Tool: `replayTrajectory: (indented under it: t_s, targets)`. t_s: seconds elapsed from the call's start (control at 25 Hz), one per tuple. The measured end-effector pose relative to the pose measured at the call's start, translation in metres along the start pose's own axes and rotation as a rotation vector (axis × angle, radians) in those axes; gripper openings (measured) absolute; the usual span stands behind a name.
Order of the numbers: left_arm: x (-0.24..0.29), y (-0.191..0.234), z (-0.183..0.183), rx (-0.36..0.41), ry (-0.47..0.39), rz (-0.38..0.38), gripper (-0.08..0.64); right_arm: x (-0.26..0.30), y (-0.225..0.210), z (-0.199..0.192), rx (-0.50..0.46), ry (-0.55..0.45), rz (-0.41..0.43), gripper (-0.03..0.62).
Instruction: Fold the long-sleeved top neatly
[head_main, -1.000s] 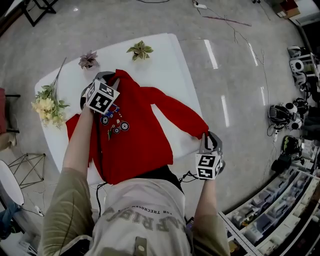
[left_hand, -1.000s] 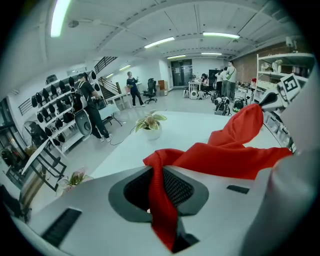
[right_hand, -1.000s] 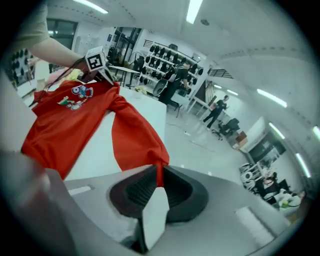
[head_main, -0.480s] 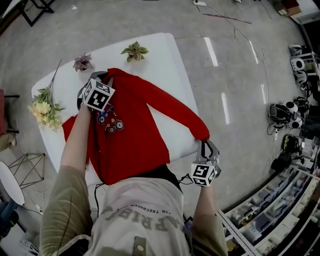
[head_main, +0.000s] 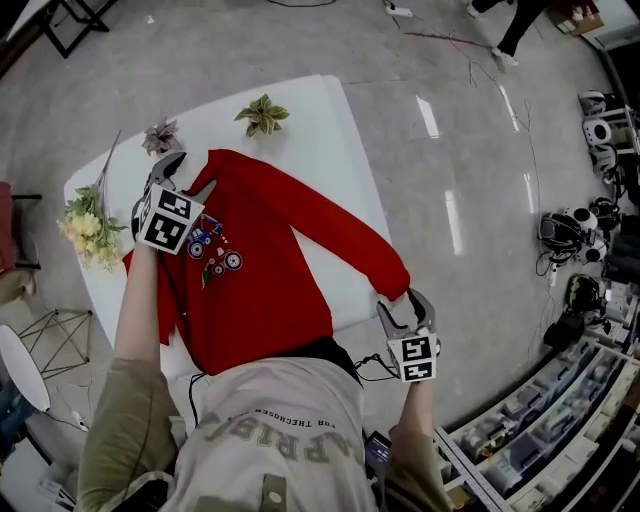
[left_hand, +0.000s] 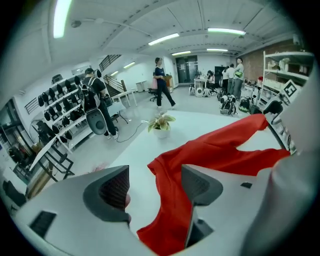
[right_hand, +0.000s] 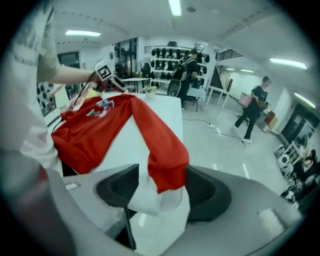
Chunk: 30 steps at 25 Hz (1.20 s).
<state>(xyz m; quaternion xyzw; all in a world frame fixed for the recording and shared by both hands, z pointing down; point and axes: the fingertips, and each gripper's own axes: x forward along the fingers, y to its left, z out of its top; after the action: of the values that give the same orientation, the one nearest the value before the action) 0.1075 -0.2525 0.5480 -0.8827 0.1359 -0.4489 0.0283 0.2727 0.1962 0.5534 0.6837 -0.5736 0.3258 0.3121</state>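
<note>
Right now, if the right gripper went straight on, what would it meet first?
The right gripper would likely meet the red sleeve cuff first; it lies between the jaws, which have just been opening, at the table corner.

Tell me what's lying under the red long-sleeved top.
The white table. The red long-sleeved top covers its middle, so anything beneath the fabric cannot be seen.

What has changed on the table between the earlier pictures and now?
Both grippers have just opened and let go: the left gripper of the upper edge of the red top, the right gripper of the sleeve cuff. The cloth lies loose between their jaws. The sleeve was pulled straighter. The plants stayed.
</note>
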Motion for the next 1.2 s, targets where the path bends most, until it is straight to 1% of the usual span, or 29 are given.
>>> replayTrajectory:
  t_s: [0.08,0.12,0.24,0.32,0.4,0.48,0.56,0.68,0.72,0.8,0.84,0.92,0.96,1.04,1.12,1.2]
  targets:
    - [-0.020,-0.009,0.008,-0.030,-0.043,-0.004,0.308,-0.010,-0.013,0.011,0.086,-0.059,-0.015,0.276]
    - [-0.025,-0.021,0.013,-0.035,-0.058,-0.026,0.308,-0.012,-0.020,0.014,0.130,-0.078,-0.024,0.276]
    - [-0.025,-0.077,0.025,-0.031,-0.082,-0.137,0.308,-0.007,-0.039,0.009,0.258,-0.084,-0.042,0.276]
    - [-0.016,-0.118,0.029,-0.043,-0.075,-0.204,0.307,0.003,-0.049,0.001,0.341,-0.078,-0.047,0.276]
    - [-0.004,-0.153,0.029,-0.050,-0.043,-0.246,0.307,0.012,-0.058,-0.005,0.421,-0.083,-0.049,0.276]
    - [0.009,-0.181,0.024,-0.053,0.009,-0.260,0.307,0.021,-0.065,-0.008,0.494,-0.089,-0.052,0.276]
    - [0.018,-0.200,0.015,-0.070,0.063,-0.253,0.307,0.028,-0.070,-0.011,0.559,-0.094,-0.040,0.276]
    - [0.027,-0.212,0.001,-0.090,0.122,-0.226,0.299,0.037,-0.070,-0.013,0.648,-0.100,0.017,0.275]
    - [0.028,-0.213,-0.002,-0.085,0.134,-0.217,0.279,0.039,-0.069,-0.015,0.666,-0.097,0.043,0.274]
    - [0.029,-0.214,-0.007,-0.072,0.142,-0.213,0.250,0.042,-0.067,-0.018,0.669,-0.081,0.088,0.253]
    - [0.028,-0.215,-0.009,-0.066,0.145,-0.220,0.238,0.042,-0.067,-0.019,0.649,-0.069,0.100,0.197]
    - [0.026,-0.214,-0.012,-0.052,0.154,-0.239,0.204,0.040,-0.071,-0.019,0.574,-0.049,0.093,0.091]
    - [0.025,-0.212,-0.013,-0.047,0.158,-0.247,0.198,0.037,-0.077,-0.017,0.535,-0.047,0.079,0.061]
    - [0.024,-0.210,-0.016,-0.052,0.161,-0.255,0.198,0.030,-0.094,-0.010,0.483,-0.059,0.044,0.057]
    - [0.025,-0.210,-0.018,-0.070,0.159,-0.259,0.199,0.030,-0.111,-0.007,0.459,-0.055,0.024,0.057]
    - [0.025,-0.209,-0.018,-0.080,0.160,-0.257,0.199,0.041,-0.118,-0.014,0.451,-0.009,0.049,0.057]
